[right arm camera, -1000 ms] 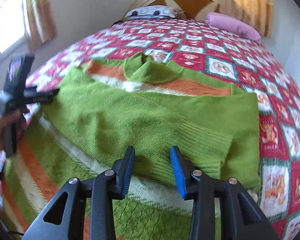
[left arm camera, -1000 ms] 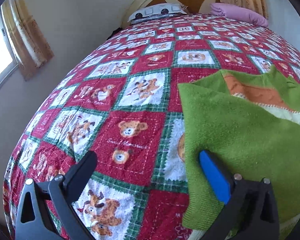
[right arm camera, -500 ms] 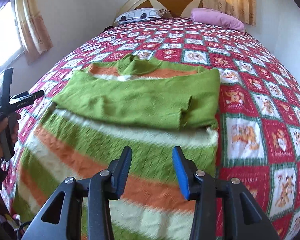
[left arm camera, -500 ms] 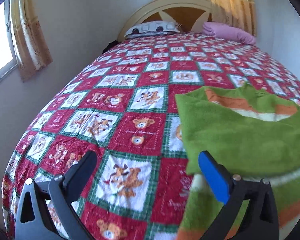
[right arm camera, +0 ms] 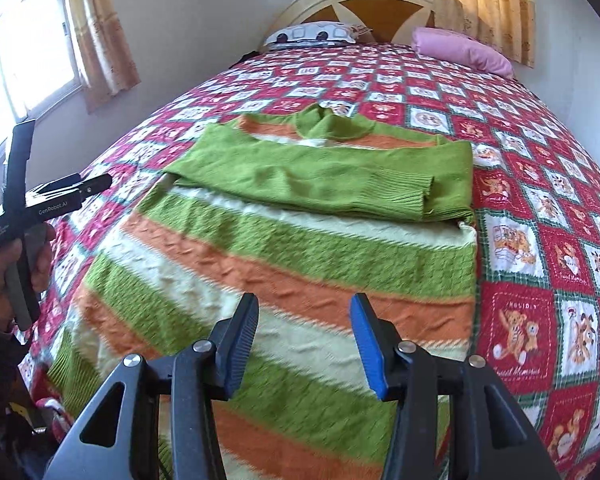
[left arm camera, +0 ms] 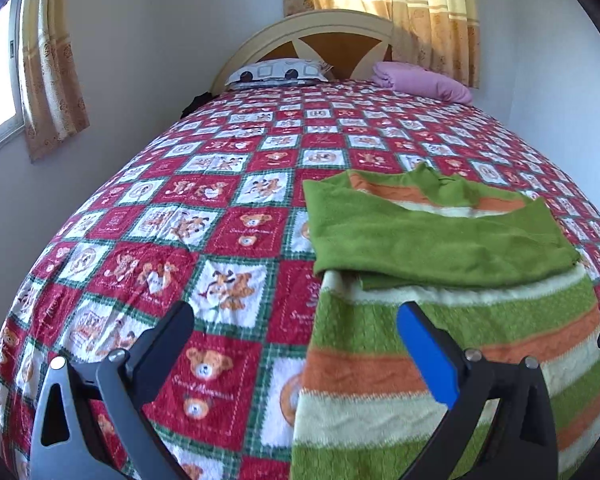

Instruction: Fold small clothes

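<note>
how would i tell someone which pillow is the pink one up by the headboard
Follow the red teddy-bear quilt to the arched headboard. Two pillows lie there: the pink pillow is the plain one on the right, under the curtain, while its neighbour is white with a dark pattern.

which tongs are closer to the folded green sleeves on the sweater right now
Right, though not by much. The right tongs hang open over the sweater's striped body, below the folded green sleeves. The left tongs hang open at the sweater's left edge, partly over the quilt.
</note>
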